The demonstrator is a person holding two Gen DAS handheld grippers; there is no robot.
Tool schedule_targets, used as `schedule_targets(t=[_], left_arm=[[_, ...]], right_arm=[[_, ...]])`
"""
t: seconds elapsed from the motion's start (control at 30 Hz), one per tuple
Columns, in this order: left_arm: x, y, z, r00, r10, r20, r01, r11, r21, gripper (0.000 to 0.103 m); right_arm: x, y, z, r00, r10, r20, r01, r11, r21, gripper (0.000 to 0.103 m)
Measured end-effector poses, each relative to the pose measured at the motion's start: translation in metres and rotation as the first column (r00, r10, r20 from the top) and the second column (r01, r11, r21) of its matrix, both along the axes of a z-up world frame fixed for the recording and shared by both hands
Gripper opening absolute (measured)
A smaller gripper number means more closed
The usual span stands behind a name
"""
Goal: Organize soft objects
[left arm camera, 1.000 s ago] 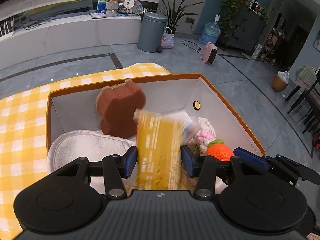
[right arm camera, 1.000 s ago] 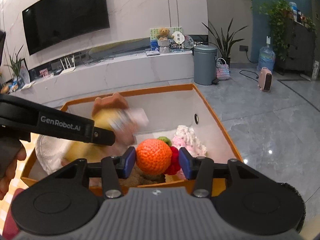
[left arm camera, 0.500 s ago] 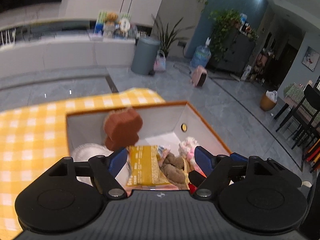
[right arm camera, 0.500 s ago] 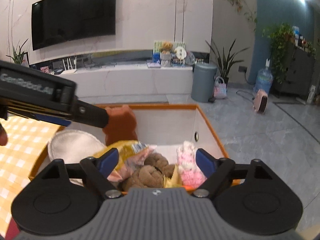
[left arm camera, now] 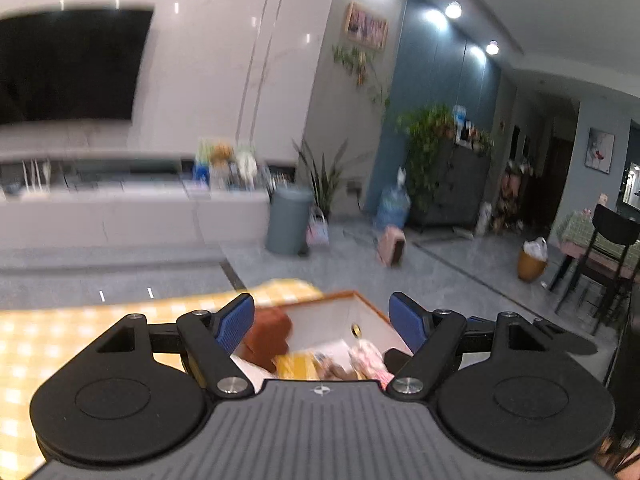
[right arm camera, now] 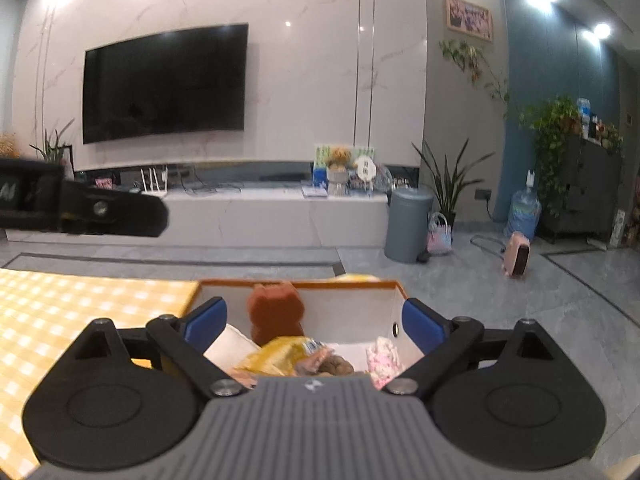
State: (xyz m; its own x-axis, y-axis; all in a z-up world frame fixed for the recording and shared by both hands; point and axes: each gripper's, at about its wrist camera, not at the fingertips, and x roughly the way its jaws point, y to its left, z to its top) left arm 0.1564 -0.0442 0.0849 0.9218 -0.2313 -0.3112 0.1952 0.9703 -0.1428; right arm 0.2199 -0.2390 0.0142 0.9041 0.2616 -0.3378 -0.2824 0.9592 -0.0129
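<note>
An orange-rimmed white box (right arm camera: 352, 310) (left arm camera: 340, 316) stands on the yellow checked tablecloth (right arm camera: 80, 308) (left arm camera: 100, 320). It holds a brown bear-shaped sponge (right arm camera: 276, 312) (left arm camera: 268, 336), a yellow packet (right arm camera: 276, 356) (left arm camera: 296, 362), a white pad (right arm camera: 232, 346), a brown plush (right arm camera: 336, 366) and a pink-white knitted toy (right arm camera: 382, 356) (left arm camera: 368, 358). My left gripper (left arm camera: 322, 320) is open and empty, raised above and behind the box. My right gripper (right arm camera: 314, 318) is open and empty, also raised behind the box. The left gripper's body (right arm camera: 80, 210) shows at the left of the right wrist view.
The table edge ends just beyond the box; grey tiled floor (right arm camera: 520, 320) lies past it. A grey bin (right arm camera: 408, 226), a pink heater (right arm camera: 516, 254), plants, a TV (right arm camera: 164, 88) and a low white counter (right arm camera: 260, 216) stand far back.
Both grippers let go of their items, the yellow packet and the orange knitted toy, into the box. Both opened wide, then lifted and pulled back so the box sits lower and smaller.
</note>
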Motion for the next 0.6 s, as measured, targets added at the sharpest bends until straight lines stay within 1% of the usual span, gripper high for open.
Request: schedule_targets(t=[0.07, 0.13, 0.23, 0.3, 0.37, 0.5, 0.53, 0.6], left_arm=[[-0.019, 0.0, 0.005, 0.997, 0.017, 0.078, -0.02, 0.999, 0.045, 0.09], [-0.036, 0.0, 0.01, 0.992, 0.028, 0.122, -0.036, 0.998, 0.059, 0.09], [-0.057, 0.005, 0.016, 0.98, 0.068, 0.185, -0.075, 0.997, 0.03, 0.09], [-0.068, 0.006, 0.016, 0.974, 0.086, 0.208, -0.091, 0.996, 0.016, 0.09], [-0.075, 0.006, 0.015, 0.976, 0.09, 0.198, -0.092, 0.996, 0.0, 0.09], [-0.083, 0.008, 0.004, 0.988, 0.077, 0.137, -0.077, 0.997, -0.01, 0.092], [-0.085, 0.012, 0.001, 0.988, 0.086, 0.131, -0.086, 0.996, -0.009, 0.092], [-0.091, 0.012, -0.008, 0.986, 0.103, 0.129, -0.107, 0.994, 0.023, 0.093]], right_arm=[[-0.015, 0.001, 0.009, 1.0, 0.002, 0.019, -0.003, 1.0, 0.018, 0.095], [-0.033, -0.003, 0.013, 1.0, 0.003, 0.029, -0.005, 0.999, 0.052, 0.096], [-0.059, -0.011, 0.01, 1.0, 0.005, 0.022, -0.007, 0.995, 0.096, 0.096], [-0.075, -0.015, 0.006, 1.0, -0.005, 0.011, 0.003, 0.992, 0.126, 0.097], [-0.089, -0.017, 0.004, 1.0, -0.011, 0.005, 0.01, 0.989, 0.148, 0.098], [-0.11, -0.012, 0.005, 0.999, -0.02, 0.03, 0.015, 0.988, 0.152, 0.1], [-0.115, -0.01, 0.004, 0.999, -0.019, 0.038, 0.013, 0.989, 0.148, 0.1], [-0.123, -0.005, 0.002, 0.999, -0.018, 0.051, 0.011, 0.991, 0.136, 0.1]])
